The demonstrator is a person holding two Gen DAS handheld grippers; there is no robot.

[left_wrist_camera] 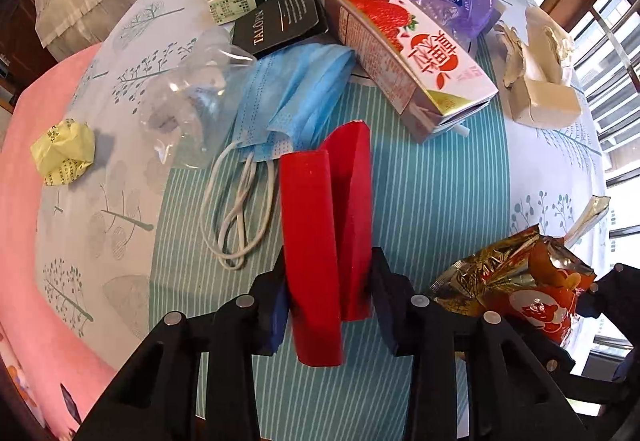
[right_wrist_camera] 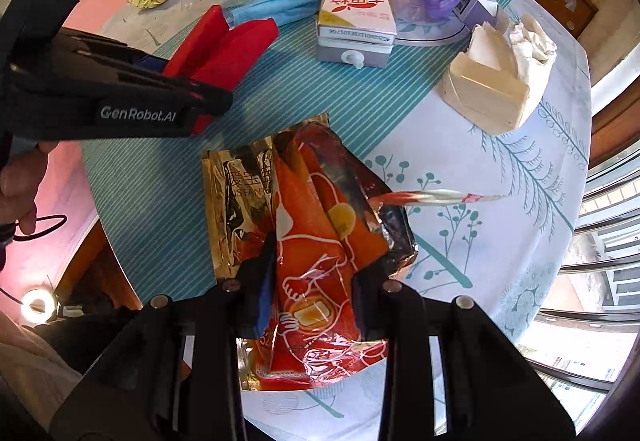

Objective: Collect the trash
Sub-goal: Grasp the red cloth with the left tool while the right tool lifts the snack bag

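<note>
Folded red stiff-paper wrapper [left_wrist_camera: 326,241] pinched in my left gripper [left_wrist_camera: 328,305]; light, springy. Right gripper [right_wrist_camera: 314,293] clamps crinkly orange foil snack bag [right_wrist_camera: 320,241] beside it; slippery, so I grip mid-body.

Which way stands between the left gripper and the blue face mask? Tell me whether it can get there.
Probably not yet: the left gripper is shut on the red packet. The blue face mask lies uncovered just beyond it.
</note>
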